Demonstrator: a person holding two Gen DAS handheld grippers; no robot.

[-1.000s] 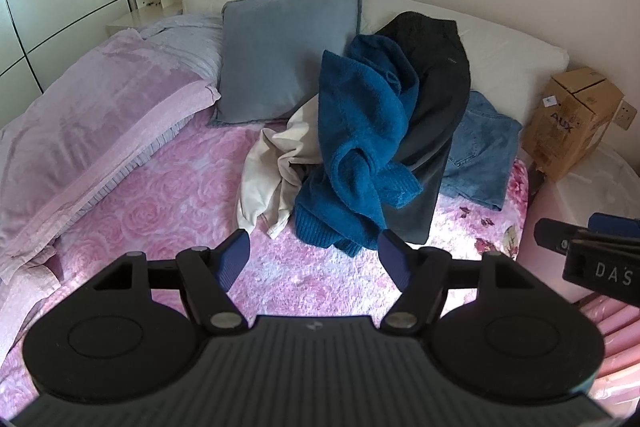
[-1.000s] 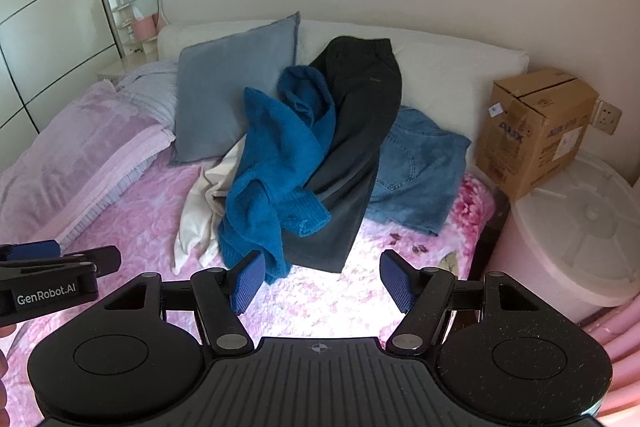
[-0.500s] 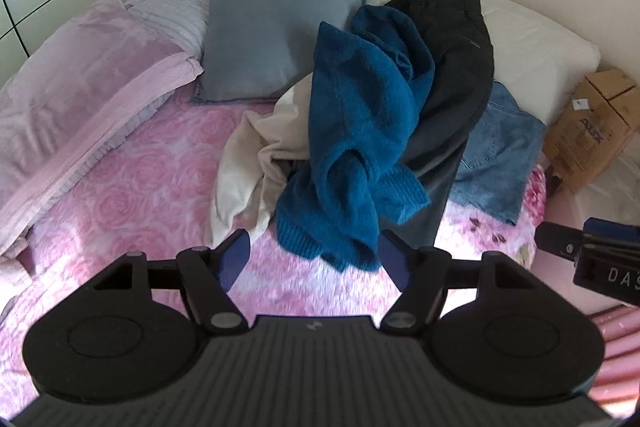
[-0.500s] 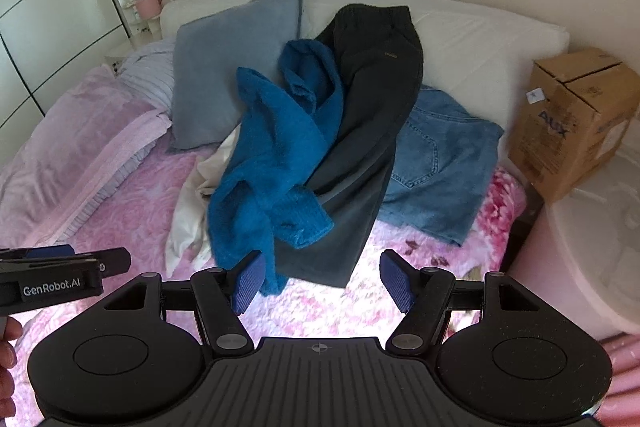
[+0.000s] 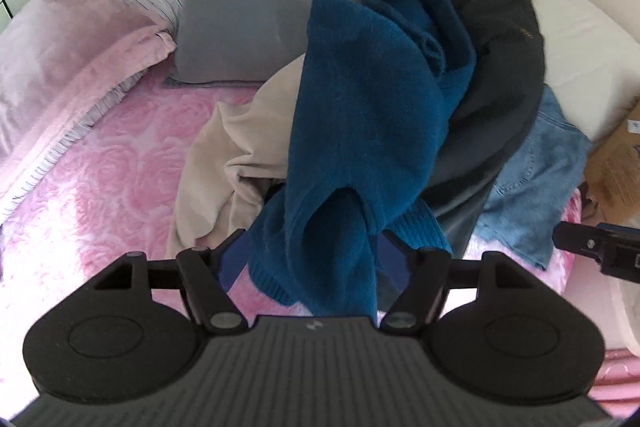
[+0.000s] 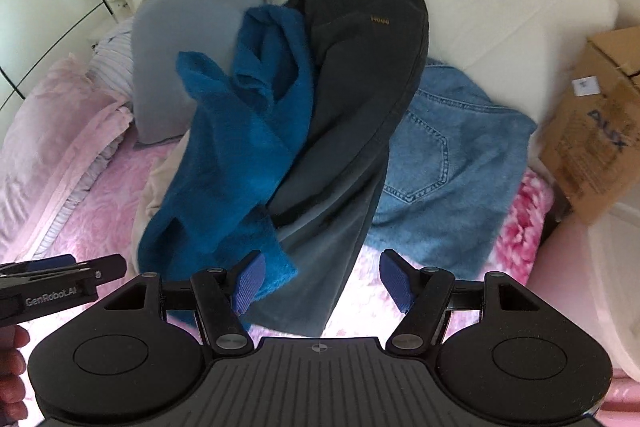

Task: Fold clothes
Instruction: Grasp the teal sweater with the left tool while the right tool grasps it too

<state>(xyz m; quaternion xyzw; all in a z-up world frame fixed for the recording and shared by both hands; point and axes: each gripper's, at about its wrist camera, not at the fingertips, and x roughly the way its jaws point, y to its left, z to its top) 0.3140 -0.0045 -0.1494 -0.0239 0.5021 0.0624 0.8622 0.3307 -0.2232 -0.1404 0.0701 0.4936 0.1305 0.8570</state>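
Cardboard box [image 6: 592,131] reads "AUX" (left gripper [image 6: 60,277] says "GenRobot.AI").

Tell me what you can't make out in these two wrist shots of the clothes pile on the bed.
- Beige garment: mostly buried under the blue sweater in both views; its type is unclear.
- Jeans: left part covered by the dark trousers.
- Left gripper: the sweater's hem hangs between its fingers; contact unclear.
- Cardboard box: cut off at the right edge.

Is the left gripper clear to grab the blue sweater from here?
Probably yes: the left gripper is open with the blue sweater's lower end already between its fingers, nothing covering it.
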